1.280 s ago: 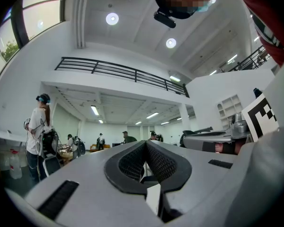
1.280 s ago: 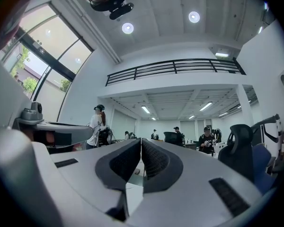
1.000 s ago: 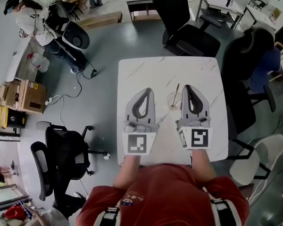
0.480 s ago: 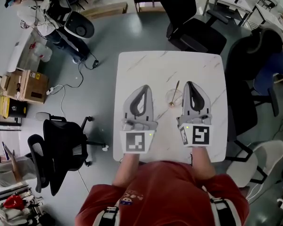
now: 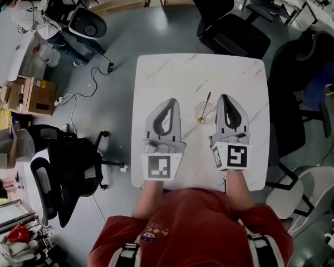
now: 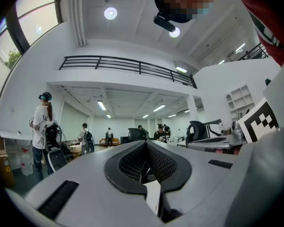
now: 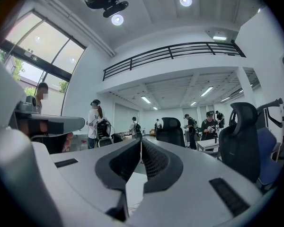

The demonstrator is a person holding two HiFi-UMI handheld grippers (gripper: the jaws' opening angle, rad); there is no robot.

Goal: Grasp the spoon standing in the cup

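A small clear glass cup (image 5: 204, 113) stands on the white marble table (image 5: 178, 71), and a gold-handled spoon (image 5: 206, 103) leans in it with its handle pointing away from me. My left gripper (image 5: 172, 101) rests on the table left of the cup, jaws closed tip to tip with nothing in them. My right gripper (image 5: 225, 97) lies just right of the cup, shut and empty too. In the left gripper view the left gripper (image 6: 145, 142) points level across the room, as does the right gripper (image 7: 140, 139) in its own view. Neither gripper view shows the cup or spoon.
A black office chair (image 5: 234, 35) stands beyond the table's far edge, another (image 5: 300, 77) at its right, a third (image 5: 67, 166) on the floor to the left. A cardboard box (image 5: 28, 96) and cables lie farther left. A white chair (image 5: 303, 191) is at lower right.
Both grippers stay shut beside the cup, hardly moved. The head camera has shifted, so the table sits slightly higher in the frame. A person has come into view at the left edge.
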